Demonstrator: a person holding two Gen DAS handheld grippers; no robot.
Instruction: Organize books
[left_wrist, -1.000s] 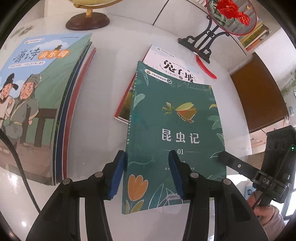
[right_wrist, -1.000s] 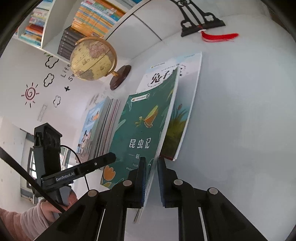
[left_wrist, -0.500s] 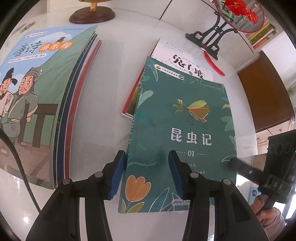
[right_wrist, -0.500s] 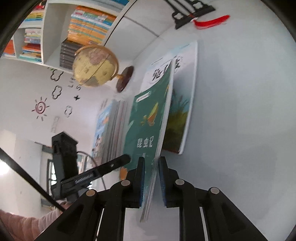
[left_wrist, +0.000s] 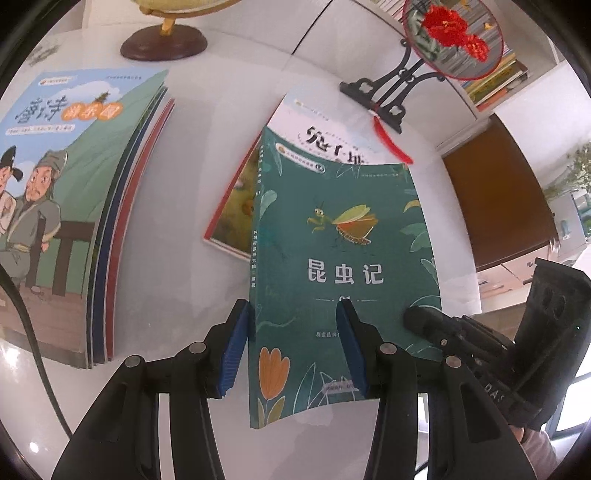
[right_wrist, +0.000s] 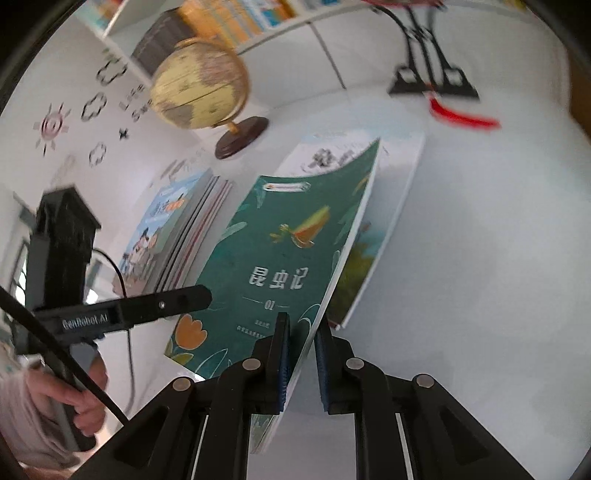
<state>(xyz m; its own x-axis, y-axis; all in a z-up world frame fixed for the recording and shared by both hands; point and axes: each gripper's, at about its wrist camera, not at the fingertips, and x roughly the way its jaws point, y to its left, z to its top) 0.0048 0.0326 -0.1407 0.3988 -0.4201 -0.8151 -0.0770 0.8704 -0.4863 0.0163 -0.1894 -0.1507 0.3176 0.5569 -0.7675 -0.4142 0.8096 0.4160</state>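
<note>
the green book (right_wrist: 291, 258) is clamped at its lower right edge by the right gripper (right_wrist: 301, 354) and has been lifted higher off the white book (right_wrist: 391, 206) than a second ago. the left gripper (left_wrist: 295, 347) is held spread wide, gripping nothing, above the cover's lower left.

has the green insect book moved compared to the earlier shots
Yes. In the right wrist view the green book, clamped by the right hand-held gripper, has tilted up further off the white book beneath it, its gripped edge raised.
</note>
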